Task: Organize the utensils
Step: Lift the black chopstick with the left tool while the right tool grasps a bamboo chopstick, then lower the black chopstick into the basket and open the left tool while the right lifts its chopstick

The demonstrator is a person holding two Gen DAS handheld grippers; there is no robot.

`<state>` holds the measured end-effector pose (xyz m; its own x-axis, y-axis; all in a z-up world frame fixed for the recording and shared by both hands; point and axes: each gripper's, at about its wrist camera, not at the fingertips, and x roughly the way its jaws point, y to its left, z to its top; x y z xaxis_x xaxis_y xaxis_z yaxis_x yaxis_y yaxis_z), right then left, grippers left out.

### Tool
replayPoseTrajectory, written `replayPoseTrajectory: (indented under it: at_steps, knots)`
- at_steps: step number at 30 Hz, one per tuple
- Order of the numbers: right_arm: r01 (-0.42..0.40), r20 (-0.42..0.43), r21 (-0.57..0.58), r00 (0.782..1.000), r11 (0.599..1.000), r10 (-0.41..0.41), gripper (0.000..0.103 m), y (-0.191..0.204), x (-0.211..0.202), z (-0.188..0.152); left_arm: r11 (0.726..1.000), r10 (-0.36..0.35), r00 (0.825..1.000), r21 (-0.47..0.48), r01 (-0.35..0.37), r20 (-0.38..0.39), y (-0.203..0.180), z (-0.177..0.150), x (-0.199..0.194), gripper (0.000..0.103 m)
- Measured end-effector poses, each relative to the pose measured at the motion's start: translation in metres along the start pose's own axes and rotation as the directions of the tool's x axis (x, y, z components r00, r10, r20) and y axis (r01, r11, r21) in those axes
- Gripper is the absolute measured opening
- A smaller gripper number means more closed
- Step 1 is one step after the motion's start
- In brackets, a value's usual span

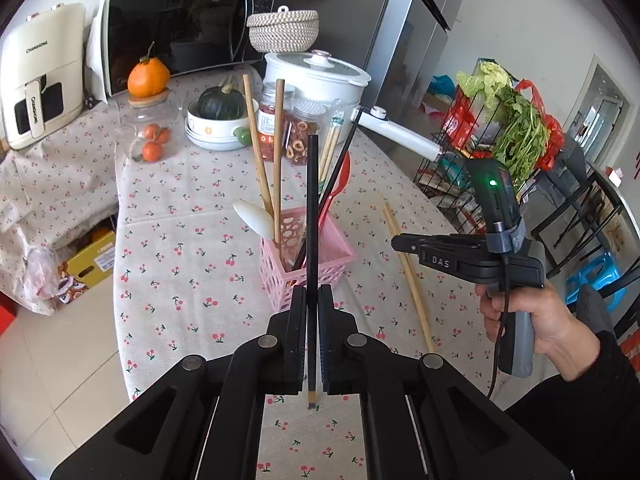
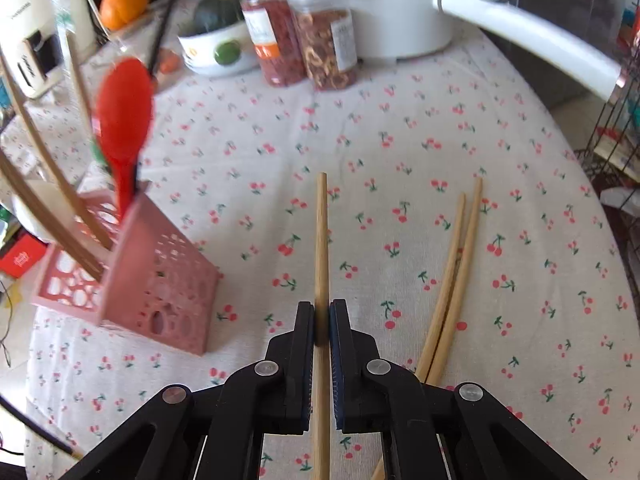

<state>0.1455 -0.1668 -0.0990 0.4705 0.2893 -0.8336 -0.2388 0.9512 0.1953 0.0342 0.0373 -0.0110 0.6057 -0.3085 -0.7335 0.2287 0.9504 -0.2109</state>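
Observation:
My left gripper [image 1: 312, 300] is shut on a black chopstick [image 1: 312, 208], held upright just in front of the pink utensil basket [image 1: 320, 268]. The basket holds wooden chopsticks [image 1: 260, 160], a red spoon [image 1: 338, 184] and a white spoon [image 1: 254, 216]. My right gripper [image 2: 321, 308] is shut on a wooden chopstick [image 2: 321, 232] above the cloth, to the right of the basket [image 2: 160, 280]. Two more wooden chopsticks [image 2: 456, 264] lie on the cloth to its right. The right gripper also shows in the left wrist view [image 1: 400, 242], with a chopstick [image 1: 408, 272] under it.
The table has a cherry-print cloth [image 2: 400, 140]. At the back stand two jars of dried food [image 2: 304, 36], a white pot [image 1: 316, 76] with a long handle [image 2: 528, 36], a bowl with a green squash [image 1: 220, 116], a fruit jar [image 1: 152, 128] and a microwave [image 1: 180, 28]. A wire rack with vegetables [image 1: 504, 132] is off the right edge.

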Motion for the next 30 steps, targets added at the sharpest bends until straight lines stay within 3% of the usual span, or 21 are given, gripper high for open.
replayPoseTrajectory:
  at_steps: [4,9,13,18,20,24,27,30]
  knots:
    - [-0.039,0.138,-0.029,0.989,0.999,0.043,0.006,0.007,-0.049,-0.008,1.000,0.004,0.999,0.016,-0.004,0.052,-0.005,0.004,-0.015,0.005]
    - [-0.067,0.273,-0.035,0.959,0.997,0.074,0.006,0.013,-0.097,-0.013,1.000,-0.013,0.993,0.019,0.011,0.116,-0.011,0.009,-0.032,0.005]
    - [-0.086,0.391,-0.033,0.916,0.996,0.092,0.006,0.017,-0.132,-0.014,1.000,-0.029,0.980,0.013,0.027,0.199,-0.015,0.017,-0.052,0.005]
    - [-0.107,0.518,-0.021,0.849,0.994,0.102,0.006,0.019,-0.162,-0.010,1.000,-0.018,0.941,0.007,0.016,0.337,-0.018,0.029,-0.075,0.005]
    - [-0.111,0.539,-0.019,0.836,0.994,0.104,0.006,0.022,-0.166,-0.008,1.000,-0.013,0.922,0.006,0.012,0.387,-0.018,0.034,-0.080,0.005]
    - [-0.118,0.543,-0.020,0.833,0.993,0.110,0.006,0.028,-0.162,-0.002,1.000,0.006,0.889,0.021,-0.018,0.458,-0.021,0.043,-0.079,0.005]
    - [-0.126,0.548,-0.026,0.828,0.992,0.120,0.006,0.032,-0.160,0.000,0.999,0.011,0.880,0.028,-0.027,0.475,-0.024,0.049,-0.068,0.005]
    - [-0.129,0.556,-0.032,0.822,0.991,0.125,0.006,0.035,-0.159,0.002,0.998,0.012,0.881,0.043,-0.037,0.472,-0.028,0.055,-0.053,0.005]
